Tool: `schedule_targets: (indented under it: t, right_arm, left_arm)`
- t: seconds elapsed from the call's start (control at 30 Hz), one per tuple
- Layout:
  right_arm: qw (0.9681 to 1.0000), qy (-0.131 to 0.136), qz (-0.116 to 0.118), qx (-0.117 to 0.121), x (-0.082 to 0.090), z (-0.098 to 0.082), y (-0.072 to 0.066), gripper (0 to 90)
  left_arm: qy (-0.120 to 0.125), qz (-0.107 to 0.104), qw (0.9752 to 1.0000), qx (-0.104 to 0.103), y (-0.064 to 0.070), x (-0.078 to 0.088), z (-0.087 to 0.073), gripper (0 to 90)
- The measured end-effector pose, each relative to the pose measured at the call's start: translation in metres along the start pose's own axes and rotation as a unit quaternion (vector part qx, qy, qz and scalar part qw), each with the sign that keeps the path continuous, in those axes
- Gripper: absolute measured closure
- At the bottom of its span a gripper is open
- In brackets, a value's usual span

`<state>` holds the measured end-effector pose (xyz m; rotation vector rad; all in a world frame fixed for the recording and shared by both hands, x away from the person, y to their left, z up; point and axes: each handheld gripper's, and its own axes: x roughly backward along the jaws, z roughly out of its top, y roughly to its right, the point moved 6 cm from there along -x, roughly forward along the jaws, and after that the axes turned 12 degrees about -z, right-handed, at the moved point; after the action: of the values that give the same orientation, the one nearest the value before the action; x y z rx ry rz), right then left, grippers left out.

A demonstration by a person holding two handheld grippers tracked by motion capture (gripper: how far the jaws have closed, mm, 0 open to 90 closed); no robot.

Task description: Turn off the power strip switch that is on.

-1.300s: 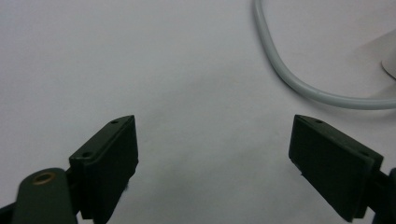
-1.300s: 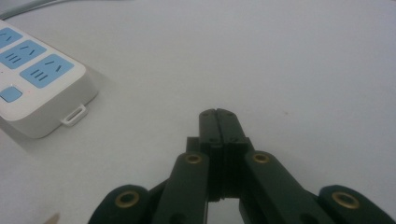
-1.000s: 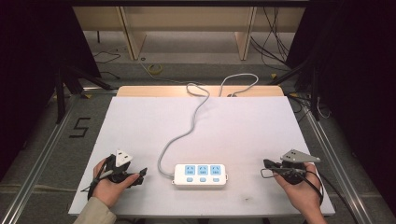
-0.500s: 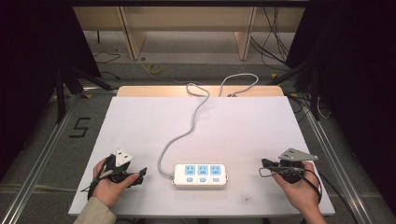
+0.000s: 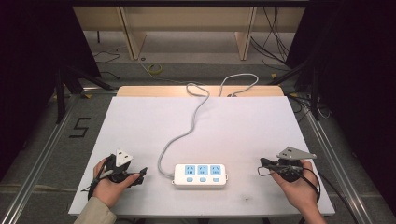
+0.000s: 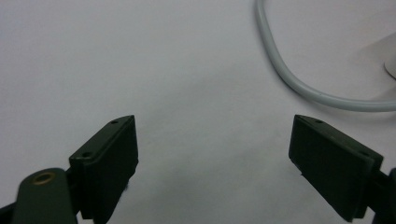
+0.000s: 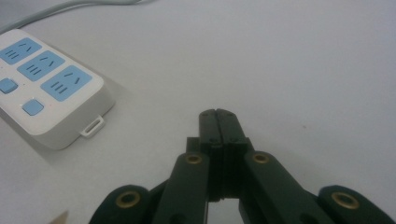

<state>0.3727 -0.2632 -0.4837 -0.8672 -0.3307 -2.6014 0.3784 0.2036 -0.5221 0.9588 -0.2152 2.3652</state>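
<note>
Gripper jaws set wide apart, the left gripper (image 5: pixel 140 173) rests low over bare table near the left end of a white power strip (image 5: pixel 201 174), holding nothing; in the left gripper view its two black pads frame empty white surface, with the strip's grey cord (image 6: pixel 299 84) curving past at the upper right. Across the strip, the right gripper (image 5: pixel 262 163) lies clenched shut on nothing, its jaws pressed flat together in the right gripper view and pointing toward the strip's right end, close to it but apart.

The power strip sits flat at the near middle of the white table (image 5: pixel 140 121), three blue sockets and three blue switches facing up, all sockets vacant. Its cord leaves the left end, loops toward the far edge and runs off over a wooden ledge (image 5: pixel 154 90) at the back. A person's hands carry the two grippers at the near edge, one on each side of the strip, a pale sleeve (image 5: pixel 95 212) showing at the left.

Judging by this layout, work on the strip has not begun: neither gripper touches it, no plug is in sight on the table, and the strip lies square and undisturbed. Everything appears left to do, starting with a reach inward.
</note>
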Motion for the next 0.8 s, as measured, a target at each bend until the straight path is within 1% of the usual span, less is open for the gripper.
schedule_targets:
  t: [0.8]
  right_arm:
    - [1.0, 0.001, 0.008, 0.003, -0.0019, 0.0075, -0.0069, 90.0]
  left_arm:
    - [0.001, 0.0, 1.0, -0.002, 0.0007, -0.0003, 0.0008, 15.5]
